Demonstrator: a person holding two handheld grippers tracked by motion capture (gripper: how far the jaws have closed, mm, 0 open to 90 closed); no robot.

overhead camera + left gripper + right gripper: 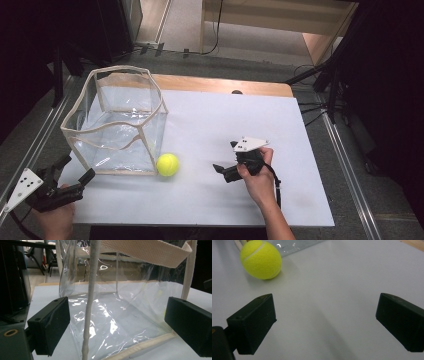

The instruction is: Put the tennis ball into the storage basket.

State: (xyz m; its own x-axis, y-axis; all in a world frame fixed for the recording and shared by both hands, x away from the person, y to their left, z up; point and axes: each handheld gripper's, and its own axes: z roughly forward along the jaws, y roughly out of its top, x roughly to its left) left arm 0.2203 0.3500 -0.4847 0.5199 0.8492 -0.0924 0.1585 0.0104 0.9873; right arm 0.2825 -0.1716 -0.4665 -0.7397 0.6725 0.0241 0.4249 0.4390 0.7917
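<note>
Nearest, both hand-held tools are spread and empty: the right gripper (223, 161) should square onto the tennis ball (167, 164) while the left gripper (76, 168) steadies the clear bag (117, 122).

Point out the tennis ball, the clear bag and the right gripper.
tennis ball (167, 164): high view, on the middle of its yellow felt.
clear bag (131, 139): high view, on the cream band along its near top rim.
right gripper (223, 160): high view, midway between its two open jaw tips.
</note>
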